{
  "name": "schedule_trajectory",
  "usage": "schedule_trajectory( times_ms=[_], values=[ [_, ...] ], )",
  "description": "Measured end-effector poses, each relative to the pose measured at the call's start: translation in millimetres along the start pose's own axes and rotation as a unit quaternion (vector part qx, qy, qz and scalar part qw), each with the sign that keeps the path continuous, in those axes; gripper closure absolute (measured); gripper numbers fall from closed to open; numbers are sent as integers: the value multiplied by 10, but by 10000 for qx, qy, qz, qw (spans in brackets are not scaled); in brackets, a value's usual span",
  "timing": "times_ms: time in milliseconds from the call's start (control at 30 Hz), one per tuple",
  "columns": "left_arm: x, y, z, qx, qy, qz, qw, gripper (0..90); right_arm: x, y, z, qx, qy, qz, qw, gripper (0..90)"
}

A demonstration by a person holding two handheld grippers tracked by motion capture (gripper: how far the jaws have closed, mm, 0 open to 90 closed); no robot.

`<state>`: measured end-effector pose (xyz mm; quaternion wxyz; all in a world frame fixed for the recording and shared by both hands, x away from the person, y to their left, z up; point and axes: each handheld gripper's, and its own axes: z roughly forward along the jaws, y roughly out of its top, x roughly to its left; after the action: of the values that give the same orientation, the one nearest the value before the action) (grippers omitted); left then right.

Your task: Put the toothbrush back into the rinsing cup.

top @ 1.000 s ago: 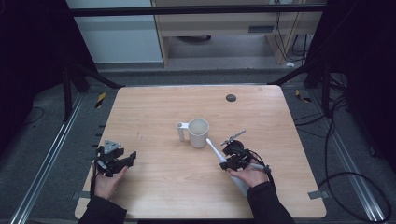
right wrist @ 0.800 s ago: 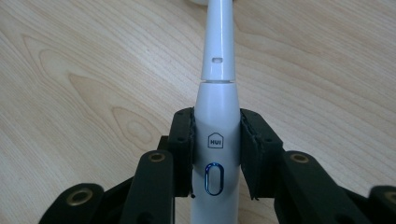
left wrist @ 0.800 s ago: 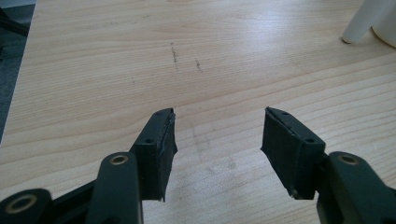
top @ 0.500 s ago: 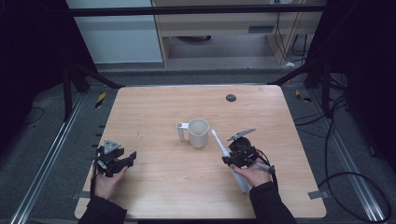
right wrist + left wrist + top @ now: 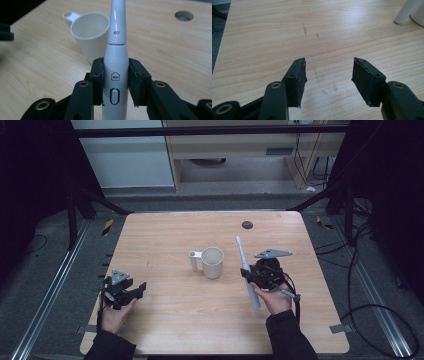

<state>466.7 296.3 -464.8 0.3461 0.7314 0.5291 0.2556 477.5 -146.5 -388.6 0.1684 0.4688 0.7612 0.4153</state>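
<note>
Up top, toothbrush (image 5: pixel 116 62) head cropped (tongs (image 5: pixel 115 81) clamped).

The table (image 5: pixel 165 320) is seen from above and behind the person, looking forward and down. The left gripper view is kept low and close over bare wood. The right gripper view is aimed along an electric toothbrush (image 5: pixel 115 70) toward the cup (image 5: pixel 91 32), which is shared with the high view.

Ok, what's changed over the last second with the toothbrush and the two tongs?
The right tongs, clamped on the electric toothbrush, lifted it and swung its head up past the right side of the white cup; earlier it lay lower and flatter, nearer the person. The grip stayed the same. The left tongs stayed open and in place, and the cup did not move.
</note>
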Motion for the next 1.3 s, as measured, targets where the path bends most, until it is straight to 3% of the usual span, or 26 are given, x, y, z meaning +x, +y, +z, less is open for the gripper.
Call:
schedule_trajectory(
  times_ms=[167, 367, 600, 1000, 1300],
  values=[
    [0, -1, 0, -4, -2, -3, 10000, 436, 4, 94, -33, -517, -110, 123, 9985, 675],
    [-2, -2, 0, -18, -6, -2, 10000, 436, 21, 184, -38, -823, -182, 210, 9962, 676],
    [-7, -7, 5, -49, -6, -15, 10000, 435, 38, 324, -43, -1345, -260, 359, 9899, 675],
    [-2, -7, -1, -71, 12, -19, 10000, 436, 74, 547, 6, -1933, -308, 555, 9791, 675],
    [0, -7, -3, -92, 26, -29, 9999, 437, 121, 735, 79, -2178, -331, 579, 9737, 675]
  ],
)
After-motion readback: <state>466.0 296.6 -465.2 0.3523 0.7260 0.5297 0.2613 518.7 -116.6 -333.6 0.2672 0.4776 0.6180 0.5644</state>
